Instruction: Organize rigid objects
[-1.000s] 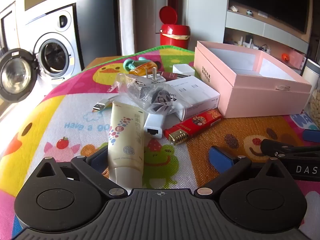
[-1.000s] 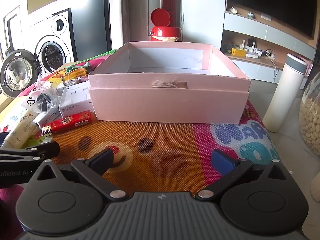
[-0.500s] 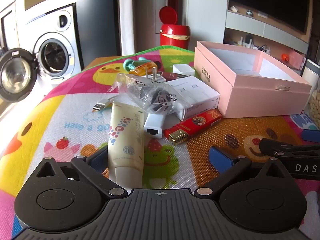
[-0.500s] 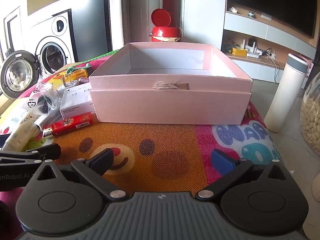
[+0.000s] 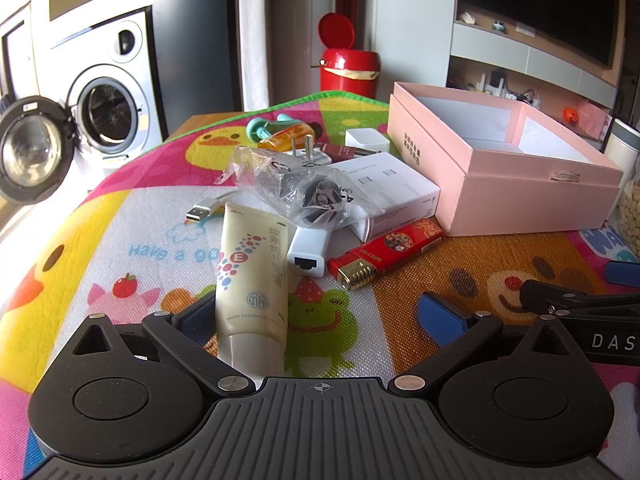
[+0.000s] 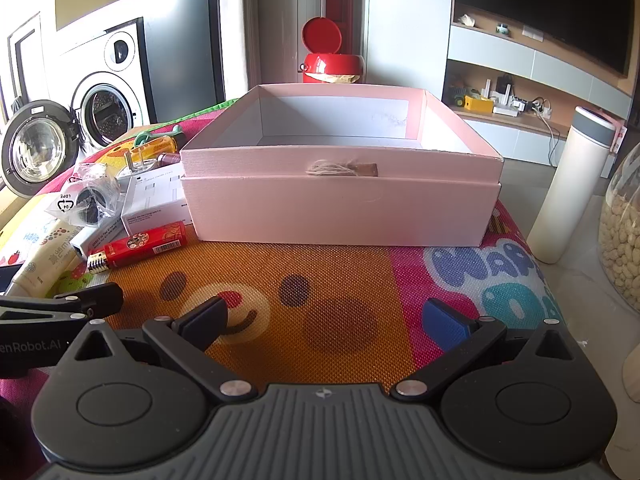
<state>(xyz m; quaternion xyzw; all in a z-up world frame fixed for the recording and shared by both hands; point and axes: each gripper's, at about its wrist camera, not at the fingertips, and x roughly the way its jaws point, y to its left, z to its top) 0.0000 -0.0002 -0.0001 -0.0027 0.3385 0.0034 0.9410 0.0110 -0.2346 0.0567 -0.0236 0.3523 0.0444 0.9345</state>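
An open pink box (image 5: 500, 168) stands on the colourful mat, empty inside; it fills the middle of the right wrist view (image 6: 340, 192). My left gripper (image 5: 320, 316) is open, with a cream tube (image 5: 252, 280) lying between its fingers near the left one. Beyond it lie a white adapter (image 5: 306, 250), a red lighter (image 5: 384, 254), a bagged black item (image 5: 304, 192) and a white carton (image 5: 384, 192). My right gripper (image 6: 326, 320) is open and empty over the mat in front of the box. The lighter (image 6: 138, 246) lies to its left.
An orange bottle (image 5: 286, 138), a teal tool (image 5: 264, 126) and a white cube (image 5: 366, 140) lie at the mat's far end. A white flask (image 6: 572, 184) and a jar of beans (image 6: 622, 236) stand right of the box. A washing machine (image 5: 104, 112) is behind.
The right gripper has drawn back slightly from the pink box. The left gripper and the objects have not visibly moved.
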